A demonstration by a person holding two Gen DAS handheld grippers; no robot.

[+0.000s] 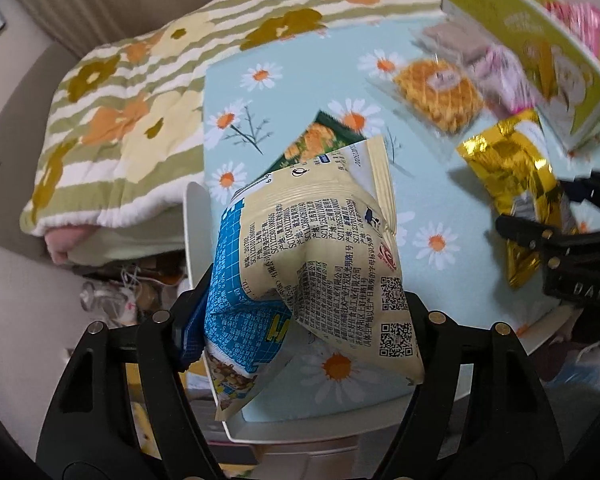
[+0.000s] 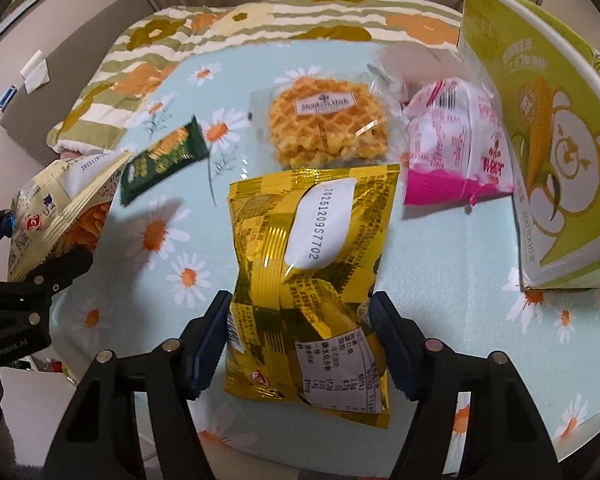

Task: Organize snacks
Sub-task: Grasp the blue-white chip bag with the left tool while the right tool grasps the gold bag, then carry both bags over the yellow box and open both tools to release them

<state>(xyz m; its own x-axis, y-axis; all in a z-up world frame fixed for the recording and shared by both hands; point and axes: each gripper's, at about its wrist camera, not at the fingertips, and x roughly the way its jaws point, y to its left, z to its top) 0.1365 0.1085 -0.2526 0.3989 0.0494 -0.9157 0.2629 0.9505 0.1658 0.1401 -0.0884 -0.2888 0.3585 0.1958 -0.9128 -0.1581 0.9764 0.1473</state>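
My left gripper is shut on a cream and blue snack bag, held above the table's near left corner; the bag also shows at the left of the right wrist view. My right gripper is shut on a gold foil snack bag, held above the table; it shows in the left wrist view. On the daisy tablecloth lie a small green packet, a wrapped waffle and a pink and white bag.
A green and white carton stands open at the table's right side. A striped floral blanket lies on the sofa behind the table. Clutter sits on the floor left of the table.
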